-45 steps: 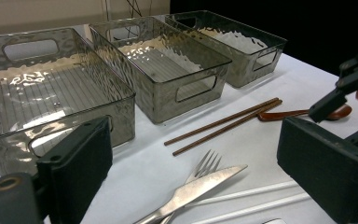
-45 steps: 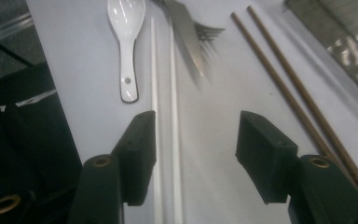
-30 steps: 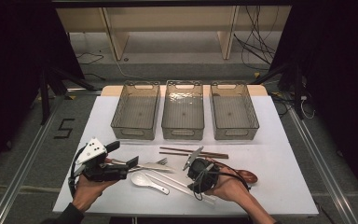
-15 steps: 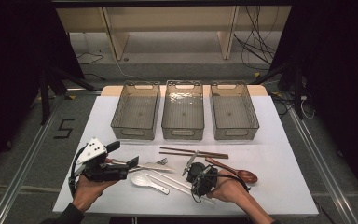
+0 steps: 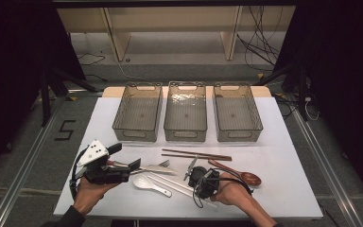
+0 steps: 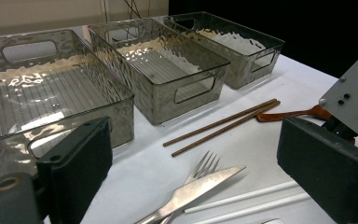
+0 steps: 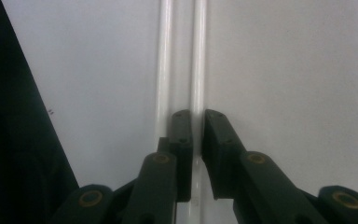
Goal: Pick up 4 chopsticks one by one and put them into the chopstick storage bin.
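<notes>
My right claw pinches narrowly around one white chopstick, whose long axis runs straight ahead; its twin lies just left, outside.

Three clear bins stand side by side in a row across the frame's centre in the high view: left bin, middle bin, right bin, each with handle cut-outs in its end walls. They rest on a white table. Below the bins, brown chopsticks lie nearly level, parallel and close together. A wooden spoon lies lower right of them, its bowl toward the right. A fork and a knife lie together left of centre, and a white spoon lies just below them.
</notes>
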Action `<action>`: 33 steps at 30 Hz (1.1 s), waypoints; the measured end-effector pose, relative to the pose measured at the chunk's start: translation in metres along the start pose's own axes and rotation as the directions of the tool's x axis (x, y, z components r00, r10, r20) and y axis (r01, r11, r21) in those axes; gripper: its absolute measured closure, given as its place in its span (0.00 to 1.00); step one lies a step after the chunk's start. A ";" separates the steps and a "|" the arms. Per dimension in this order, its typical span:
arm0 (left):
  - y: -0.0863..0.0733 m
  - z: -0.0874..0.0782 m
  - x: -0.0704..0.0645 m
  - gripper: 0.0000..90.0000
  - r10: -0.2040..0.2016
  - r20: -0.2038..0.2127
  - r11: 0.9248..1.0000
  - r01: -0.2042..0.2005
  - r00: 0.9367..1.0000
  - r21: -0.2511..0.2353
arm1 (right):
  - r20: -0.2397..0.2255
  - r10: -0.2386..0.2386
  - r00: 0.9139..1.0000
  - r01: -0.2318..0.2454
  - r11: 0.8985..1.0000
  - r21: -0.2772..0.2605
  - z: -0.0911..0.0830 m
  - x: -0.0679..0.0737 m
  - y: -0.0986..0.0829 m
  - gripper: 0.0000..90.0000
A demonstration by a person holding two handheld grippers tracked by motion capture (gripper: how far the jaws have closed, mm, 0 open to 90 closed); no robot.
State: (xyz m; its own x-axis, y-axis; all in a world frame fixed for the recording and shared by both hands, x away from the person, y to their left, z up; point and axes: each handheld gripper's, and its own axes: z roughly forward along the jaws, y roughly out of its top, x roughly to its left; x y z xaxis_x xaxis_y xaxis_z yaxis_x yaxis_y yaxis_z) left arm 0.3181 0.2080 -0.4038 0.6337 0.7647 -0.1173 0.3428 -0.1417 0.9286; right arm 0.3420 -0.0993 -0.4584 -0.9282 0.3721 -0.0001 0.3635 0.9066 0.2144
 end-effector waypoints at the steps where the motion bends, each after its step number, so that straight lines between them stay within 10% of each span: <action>1: 0.000 0.000 0.000 0.11 0.000 0.001 1.000 0.000 1.000 0.001 | 0.005 -0.008 1.000 0.008 1.000 -0.001 0.001 0.000 0.000 0.93; 33: 0.000 0.000 0.000 0.11 -0.001 -0.001 1.000 0.001 1.000 0.002 | 0.019 -0.011 1.000 0.011 1.000 -0.003 -0.004 -0.001 0.001 0.94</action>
State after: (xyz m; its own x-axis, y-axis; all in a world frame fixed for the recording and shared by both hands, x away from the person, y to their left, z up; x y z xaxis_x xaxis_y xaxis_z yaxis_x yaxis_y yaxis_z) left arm 0.3183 0.2084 -0.4041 0.6325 0.7656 -0.1175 0.3451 -0.1427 0.9277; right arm 0.3425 -0.0996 -0.4542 -0.9303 0.3662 -0.0210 0.3533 0.9100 0.2169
